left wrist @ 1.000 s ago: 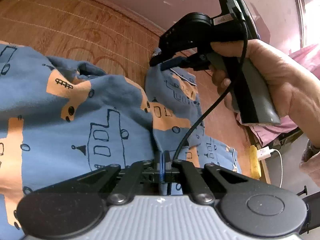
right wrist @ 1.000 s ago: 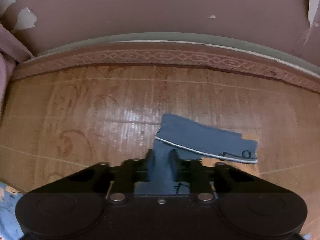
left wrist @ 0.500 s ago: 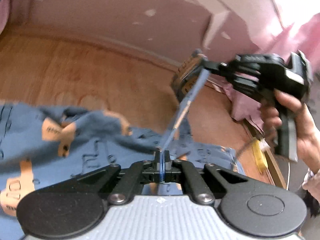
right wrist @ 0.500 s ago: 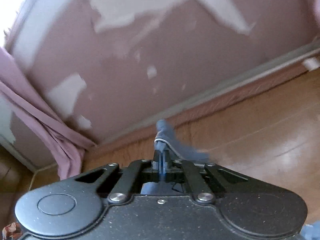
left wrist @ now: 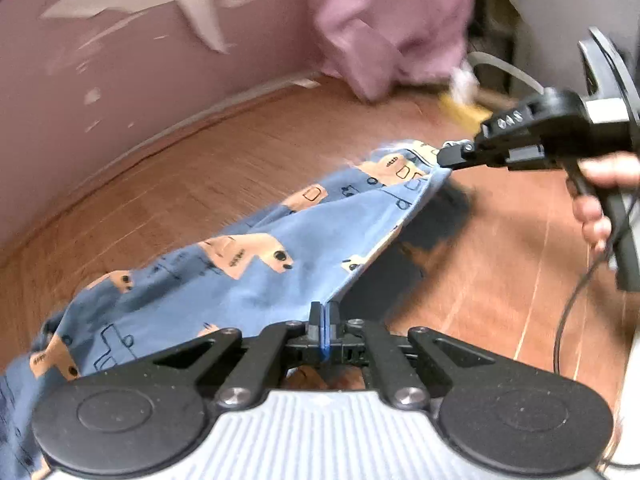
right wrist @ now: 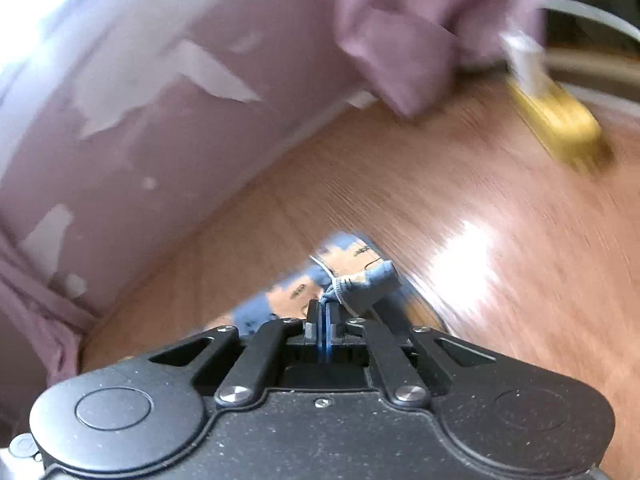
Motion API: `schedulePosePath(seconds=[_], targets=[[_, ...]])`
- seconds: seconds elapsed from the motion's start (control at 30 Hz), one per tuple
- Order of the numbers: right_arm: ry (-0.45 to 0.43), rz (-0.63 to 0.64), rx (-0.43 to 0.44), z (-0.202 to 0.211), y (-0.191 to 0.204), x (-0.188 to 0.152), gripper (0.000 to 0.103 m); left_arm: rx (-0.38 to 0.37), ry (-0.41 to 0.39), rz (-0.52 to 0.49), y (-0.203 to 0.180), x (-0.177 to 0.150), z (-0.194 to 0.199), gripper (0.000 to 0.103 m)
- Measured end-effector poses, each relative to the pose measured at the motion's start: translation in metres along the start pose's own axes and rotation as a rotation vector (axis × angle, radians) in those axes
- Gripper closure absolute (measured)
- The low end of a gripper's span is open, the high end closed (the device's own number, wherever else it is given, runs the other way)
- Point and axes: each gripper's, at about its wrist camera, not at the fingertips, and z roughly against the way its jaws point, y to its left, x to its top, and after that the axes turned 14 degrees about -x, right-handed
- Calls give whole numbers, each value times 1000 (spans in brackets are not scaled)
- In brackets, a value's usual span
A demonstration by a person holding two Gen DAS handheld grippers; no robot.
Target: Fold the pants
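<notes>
The blue pants [left wrist: 256, 276] with orange vehicle prints hang stretched above the wooden surface [left wrist: 200, 184]. My left gripper [left wrist: 323, 312] is shut on the near edge of the cloth. In the left wrist view my right gripper [left wrist: 444, 159] is shut on the far corner, held by a hand [left wrist: 600, 200]. From the right wrist view, my right gripper [right wrist: 325, 304] pinches a bunched hem of the pants [right wrist: 352, 276]. The fabric runs taut between the two grippers, and its left part droops toward the surface.
A pink peeling wall [left wrist: 120, 60] borders the wooden surface. Pink cloth [left wrist: 384, 28] hangs at the far corner. A yellow block with a white plug [right wrist: 556, 120] lies near the far edge, with a pale cable behind it. A black cable [left wrist: 576, 300] trails from the right gripper.
Both grippers have lifted and swung to the right with the pants, which left the surface and now hang stretched between them. The views are motion blurred.
</notes>
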Motion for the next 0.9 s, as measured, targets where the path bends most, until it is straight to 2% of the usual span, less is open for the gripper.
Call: schedulePosePath(seconds=[0.03, 0.07, 0.1, 0.23, 0.27, 0.43, 0.5, 0.53, 0.57, 0.67, 0.83, 0.9], targets=[[24, -11, -13, -3, -2, -4, 99, 4, 16, -21, -5, -2, -3, 103], [47, -16, -21, -7, -2, -7, 91, 8, 27, -31, -9, -6, -4, 103], [56, -28, -15, -9, -1, -8, 89, 9, 35, -31, -10, -8, -5, 103], [66, -91, 52, -15, -5, -1, 70, 10, 34, 13, -3, -4, -6, 103], [76, -106, 59, -17, -7, 0, 69, 11, 32, 22, -2, -3, -5, 103], [133, -184, 54, -23, -22, 3, 70, 26, 28, 30, -2, 2, -6, 103], [125, -184, 22, -24, -23, 6, 85, 24, 25, 34, -3, 1, -5, 103], [116, -160, 2, -25, -19, 9, 101, 26, 23, 35, -3, 1, -5, 103], [104, -127, -8, -26, -12, 13, 101, 28, 20, 37, -3, 1, -5, 103], [16, 12, 23, -21, 19, 34, 103, 35, -6, 58, -2, 4, -2, 103], [-259, 301, 203, 26, 88, 83, 103, 51, -114, 95, 2, 18, 15, 103], [-349, 403, 199, 44, 98, 83, 103, 54, -136, 81, 1, 25, 18, 103]])
